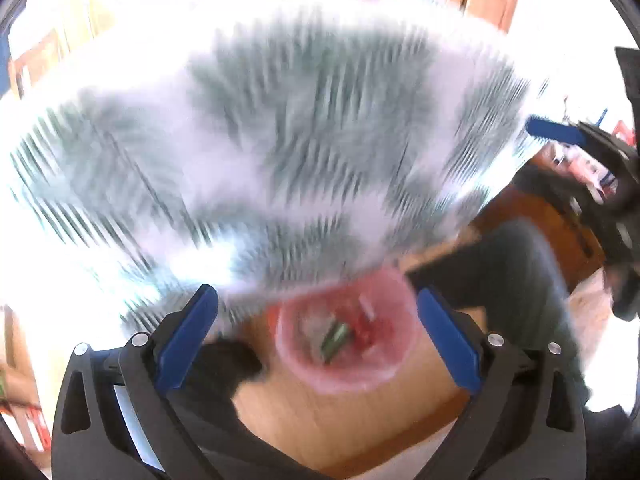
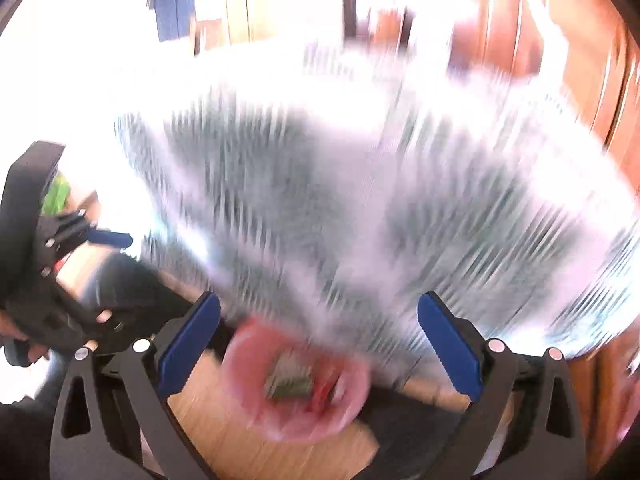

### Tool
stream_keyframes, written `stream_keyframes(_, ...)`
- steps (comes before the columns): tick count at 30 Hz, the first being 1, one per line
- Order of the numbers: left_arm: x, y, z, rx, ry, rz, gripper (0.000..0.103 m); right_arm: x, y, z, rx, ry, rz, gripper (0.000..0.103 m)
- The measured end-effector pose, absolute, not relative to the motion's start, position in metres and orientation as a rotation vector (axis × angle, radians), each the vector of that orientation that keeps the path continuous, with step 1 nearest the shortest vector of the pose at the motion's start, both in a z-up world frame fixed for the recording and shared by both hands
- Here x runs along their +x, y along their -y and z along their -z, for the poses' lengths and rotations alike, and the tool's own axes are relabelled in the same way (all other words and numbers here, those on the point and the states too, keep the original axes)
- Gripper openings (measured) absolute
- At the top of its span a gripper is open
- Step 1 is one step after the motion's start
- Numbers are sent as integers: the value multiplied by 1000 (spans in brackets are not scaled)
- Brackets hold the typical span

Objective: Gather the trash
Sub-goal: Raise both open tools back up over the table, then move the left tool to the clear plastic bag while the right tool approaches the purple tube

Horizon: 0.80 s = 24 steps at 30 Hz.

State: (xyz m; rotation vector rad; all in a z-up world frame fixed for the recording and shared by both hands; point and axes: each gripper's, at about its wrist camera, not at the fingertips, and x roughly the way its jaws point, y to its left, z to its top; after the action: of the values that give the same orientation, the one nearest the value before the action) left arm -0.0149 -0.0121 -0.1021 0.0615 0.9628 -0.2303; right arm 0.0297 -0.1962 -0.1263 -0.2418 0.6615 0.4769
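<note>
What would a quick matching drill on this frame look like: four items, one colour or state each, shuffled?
Column 1:
1. left gripper
2. round translucent pink bin
3. patterned tablecloth
4. wooden floor

Column 2:
A. grey-green and white, blurred
B. light brown, beneath the bin
C. holds green and red scraps
D. blue pads wide apart, nothing between them

Pairs: 1-D, 2-C, 3-A, 4-B

The right gripper stands open too.
</note>
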Motion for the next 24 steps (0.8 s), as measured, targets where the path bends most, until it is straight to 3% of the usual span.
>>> stream_keyframes(5,19,2,0,119,-774,170,97,88,200,39,-303,-489,-373,98)
stream_keyframes(11,140,-23,-59,157,-651,13,97,192,186,2,-305,-484,-298,98)
stream_keyframes(19,316,-27,-29,183,-717,-104,97,269,193,2,-279,-525,-247,98)
stream_keyframes(24,348,-28,-9,166,-756,-112,97,288,193,3,-286,-537,-257,98)
